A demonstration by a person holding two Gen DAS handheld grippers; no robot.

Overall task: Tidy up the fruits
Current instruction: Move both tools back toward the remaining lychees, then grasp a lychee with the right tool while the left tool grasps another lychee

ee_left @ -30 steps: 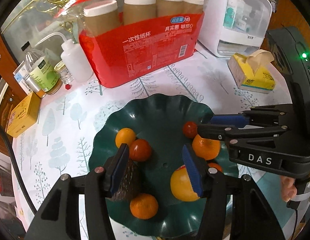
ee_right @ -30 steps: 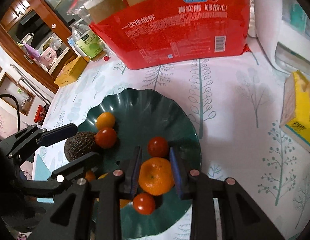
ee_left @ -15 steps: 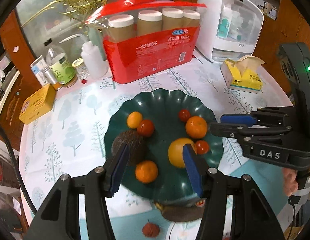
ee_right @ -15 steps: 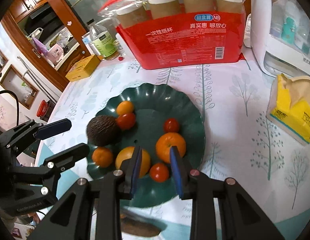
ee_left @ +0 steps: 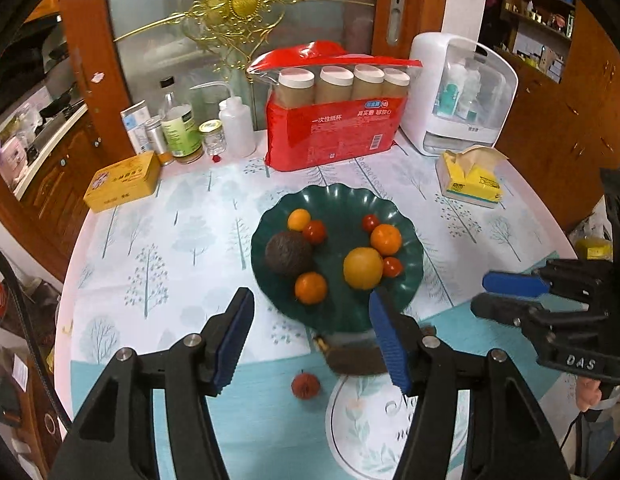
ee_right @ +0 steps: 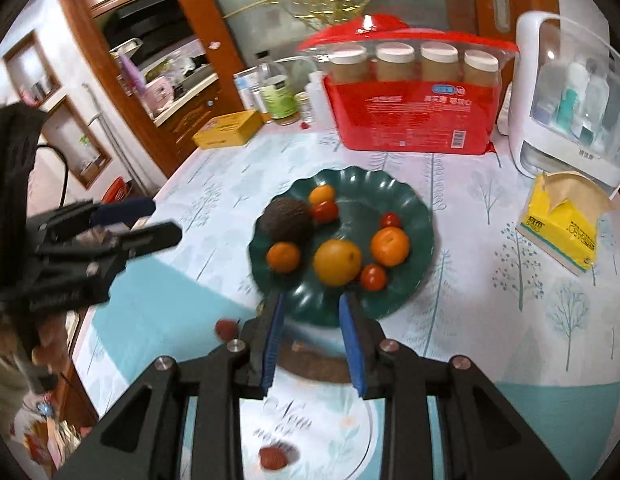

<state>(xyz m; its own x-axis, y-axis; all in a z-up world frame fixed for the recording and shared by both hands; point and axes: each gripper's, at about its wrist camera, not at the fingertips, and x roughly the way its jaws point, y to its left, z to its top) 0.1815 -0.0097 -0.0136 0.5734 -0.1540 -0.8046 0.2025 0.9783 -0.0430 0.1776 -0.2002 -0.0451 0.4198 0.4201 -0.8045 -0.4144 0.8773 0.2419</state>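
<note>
Nearest the lens in the left view, the left gripper (ee_left: pixel 310 336) had just been opening, and its jaws were released with nothing between them. The right gripper (ee_right: pixel 312 334) sat at the bottom of its own view with its jaws pulled in to their narrowest and nothing gripped.

Just past them, low centre, a small red fruit (ee_left: pixel 305 385) lay loose on the tablecloth (ee_left: pixel 150 240), so I'd guess that one was left to do. Mid-frame, the green plate (ee_left: pixel 410 236) already held the avocado (ee_left: pixel 288 253), the big orange (ee_left: pixel 363 268), the tangerines and the cherry tomatoes; mostly done, I reckon.

Only the right view showed a second red fruit (ee_right: pixel 273 458) at the bottom edge. Only the left view showed the shelves at upper right.
</note>
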